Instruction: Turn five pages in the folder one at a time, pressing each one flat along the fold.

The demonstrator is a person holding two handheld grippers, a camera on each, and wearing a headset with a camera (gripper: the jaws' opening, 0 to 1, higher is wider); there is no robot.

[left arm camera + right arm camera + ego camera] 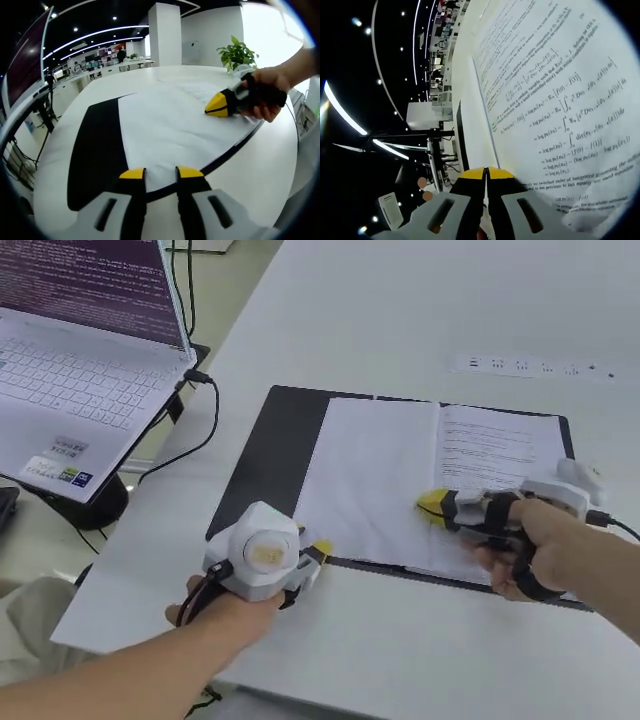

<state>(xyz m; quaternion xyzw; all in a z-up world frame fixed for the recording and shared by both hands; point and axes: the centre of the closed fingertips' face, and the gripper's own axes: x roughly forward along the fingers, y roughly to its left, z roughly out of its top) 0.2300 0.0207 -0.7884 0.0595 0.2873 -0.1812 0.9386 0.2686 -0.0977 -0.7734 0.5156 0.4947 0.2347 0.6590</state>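
The black folder [262, 455] lies open on the white table. A blank turned page [370, 475] covers its left half and a printed page [495, 445] its right half. My right gripper [432, 506] is shut with nothing in it, its yellow tips down on the paper at the fold. In the right gripper view the printed page [555, 100] lies close under the tips [486, 173]. My left gripper [318, 551] rests at the blank page's near edge. Its jaws [161, 173] stand a little apart and open over the page edge [165, 140]. The right gripper [218, 105] shows beyond them.
An open laptop [80, 350] stands at the far left with a black cable [205, 410] running toward the folder. A white power strip [530, 367] lies behind the folder. The table's near edge [400, 695] is close to my arms.
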